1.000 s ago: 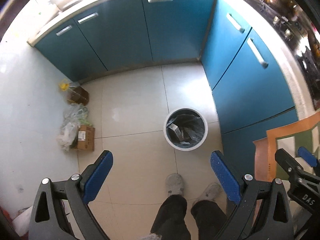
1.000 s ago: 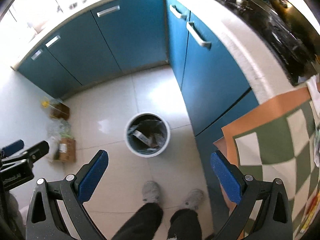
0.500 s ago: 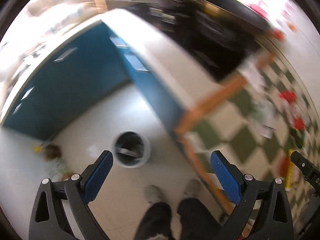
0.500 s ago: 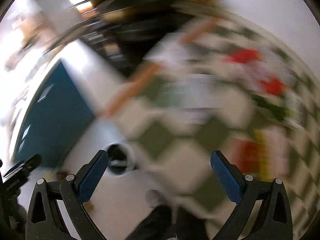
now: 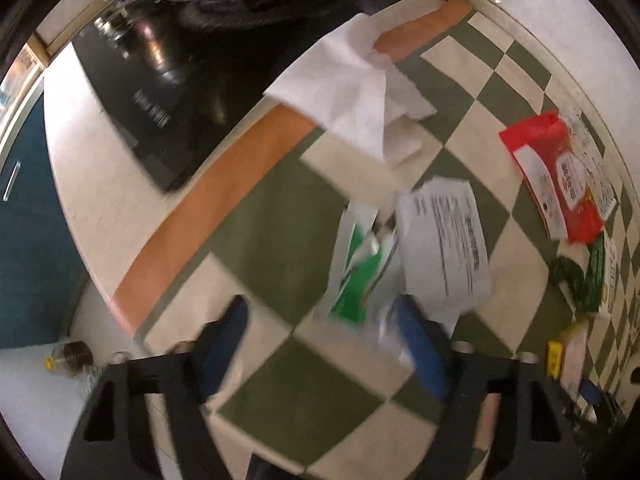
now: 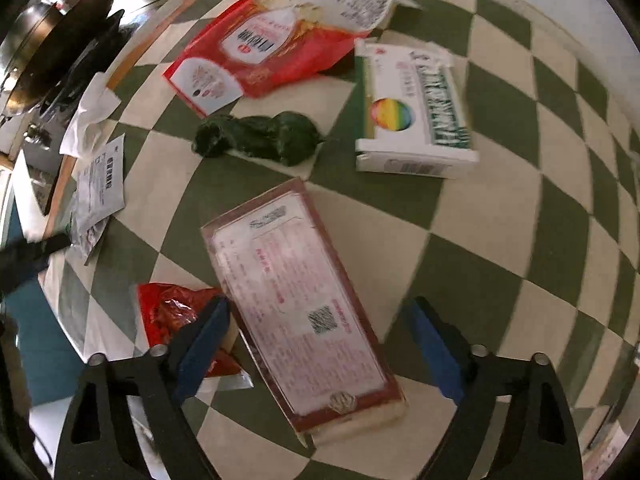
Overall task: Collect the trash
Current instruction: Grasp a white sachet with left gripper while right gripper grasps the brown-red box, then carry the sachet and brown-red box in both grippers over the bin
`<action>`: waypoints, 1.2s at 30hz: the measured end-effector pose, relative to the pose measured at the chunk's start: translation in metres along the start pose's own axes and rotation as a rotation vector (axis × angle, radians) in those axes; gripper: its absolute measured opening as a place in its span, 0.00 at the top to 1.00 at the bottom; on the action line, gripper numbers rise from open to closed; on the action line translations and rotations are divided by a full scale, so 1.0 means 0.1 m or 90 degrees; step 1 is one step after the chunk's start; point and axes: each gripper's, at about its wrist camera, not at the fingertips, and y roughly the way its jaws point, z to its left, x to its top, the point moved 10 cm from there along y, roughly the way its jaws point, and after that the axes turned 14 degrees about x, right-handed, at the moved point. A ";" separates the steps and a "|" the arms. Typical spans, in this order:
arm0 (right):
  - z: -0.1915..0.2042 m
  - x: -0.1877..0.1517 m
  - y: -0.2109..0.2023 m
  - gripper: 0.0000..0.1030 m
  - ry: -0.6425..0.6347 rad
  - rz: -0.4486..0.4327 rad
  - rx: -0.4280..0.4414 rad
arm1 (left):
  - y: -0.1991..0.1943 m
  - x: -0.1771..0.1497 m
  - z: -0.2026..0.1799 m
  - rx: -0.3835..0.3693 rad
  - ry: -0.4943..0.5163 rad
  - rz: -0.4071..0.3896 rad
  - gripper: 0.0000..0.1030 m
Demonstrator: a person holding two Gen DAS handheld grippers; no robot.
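the flat pink packet (image 6: 304, 300) lies on the checked tabletop (image 6: 500, 240), between the jaws of the right gripper (image 6: 316, 340). the jaws are closing but not yet touching it. it looks light, fairly stiff and glossy, so probably slippery: grip across its short width, near the middle. beside it lies a crumpled red wrapper (image 6: 176, 316), soft and crinkly. farther off, a green-and-white box (image 6: 412, 108) is rigid.

the left gripper (image 5: 320, 344) is also closing, nothing clamped; a green-and-white wrapper (image 5: 360, 272) and a printed paper slip (image 5: 444, 240) lie just ahead, thin and limp.
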 end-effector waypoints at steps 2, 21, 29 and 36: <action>-0.01 0.01 0.01 0.21 -0.029 0.000 -0.026 | 0.03 0.03 -0.08 0.016 0.013 -0.004 0.77; 0.66 0.33 -0.90 0.39 -0.033 -0.120 0.103 | -1.34 -0.03 0.51 0.008 -0.015 -0.154 1.00; 2.29 0.03 -0.49 0.39 -0.163 -0.046 0.212 | -1.24 -0.43 2.02 0.038 -0.164 -0.134 1.00; 3.78 -0.97 0.83 0.39 -0.297 0.123 0.246 | -0.07 -1.36 3.34 0.058 -0.313 -0.002 1.00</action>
